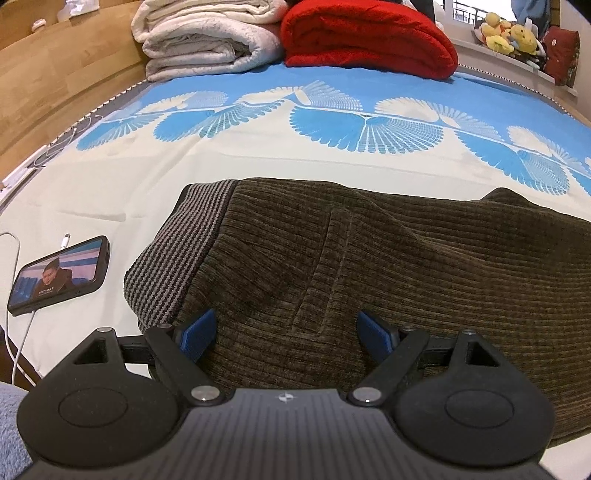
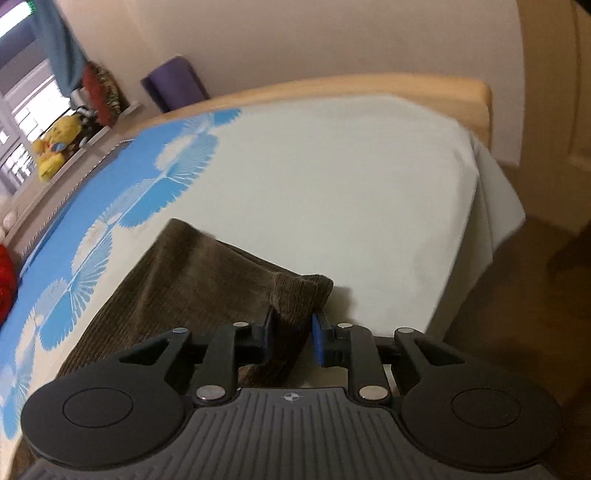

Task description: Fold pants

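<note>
Olive-brown ribbed pants (image 1: 388,266) with a grey-and-black striped waistband (image 1: 173,258); cream bed sheet (image 1: 184,166) printed with blue fans; red blanket (image 1: 365,37); yellow plush toys (image 1: 509,33).

Soft indoor light, fisheye warp, slight blur

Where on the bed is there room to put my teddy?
Free: the cream sheet between the brown pants and the blue fans, and beyond the pant leg toward the bed's end. Crowded: the white blanket, red blanket and phone.
</note>
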`<action>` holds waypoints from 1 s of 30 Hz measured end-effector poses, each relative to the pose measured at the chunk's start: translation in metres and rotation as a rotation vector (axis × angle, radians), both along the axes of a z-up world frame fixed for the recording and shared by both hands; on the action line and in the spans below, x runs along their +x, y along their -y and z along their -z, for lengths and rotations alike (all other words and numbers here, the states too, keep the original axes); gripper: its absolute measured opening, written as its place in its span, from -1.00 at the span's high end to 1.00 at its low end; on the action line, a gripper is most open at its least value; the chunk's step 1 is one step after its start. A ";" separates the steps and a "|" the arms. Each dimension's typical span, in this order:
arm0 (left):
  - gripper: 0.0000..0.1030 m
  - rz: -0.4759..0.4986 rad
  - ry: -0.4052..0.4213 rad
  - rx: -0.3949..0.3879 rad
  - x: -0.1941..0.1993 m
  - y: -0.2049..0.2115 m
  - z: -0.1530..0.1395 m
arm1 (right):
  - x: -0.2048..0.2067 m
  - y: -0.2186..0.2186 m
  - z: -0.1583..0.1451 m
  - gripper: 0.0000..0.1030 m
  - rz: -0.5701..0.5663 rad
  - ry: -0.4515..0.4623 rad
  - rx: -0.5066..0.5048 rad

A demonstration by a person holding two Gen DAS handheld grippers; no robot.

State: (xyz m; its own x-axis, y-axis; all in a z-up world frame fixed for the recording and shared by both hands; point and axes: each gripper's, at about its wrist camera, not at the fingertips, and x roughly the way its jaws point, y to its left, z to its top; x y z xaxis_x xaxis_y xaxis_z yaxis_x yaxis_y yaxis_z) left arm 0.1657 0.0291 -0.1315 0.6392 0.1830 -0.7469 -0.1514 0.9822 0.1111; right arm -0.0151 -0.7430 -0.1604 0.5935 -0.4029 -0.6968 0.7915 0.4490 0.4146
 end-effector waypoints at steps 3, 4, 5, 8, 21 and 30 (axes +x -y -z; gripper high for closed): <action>-0.72 0.000 -0.002 0.004 0.001 0.002 0.001 | -0.009 0.008 0.004 0.56 -0.024 0.068 0.032; -0.73 0.000 -0.002 0.008 0.001 0.002 0.001 | -0.011 0.009 0.004 0.62 -0.042 0.076 0.026; -0.73 0.001 -0.003 0.012 0.001 0.003 0.002 | -0.011 0.008 0.003 0.63 -0.065 0.077 0.011; -0.73 0.000 -0.006 0.012 0.002 0.003 0.002 | -0.008 0.007 -0.002 0.66 -0.079 0.065 -0.015; -0.84 -0.008 -0.007 0.012 0.004 0.006 0.004 | -0.028 0.025 0.000 0.41 0.000 0.093 0.089; -0.86 -0.006 -0.010 0.018 0.005 0.006 0.005 | -0.012 0.005 -0.020 0.72 -0.076 0.040 -0.097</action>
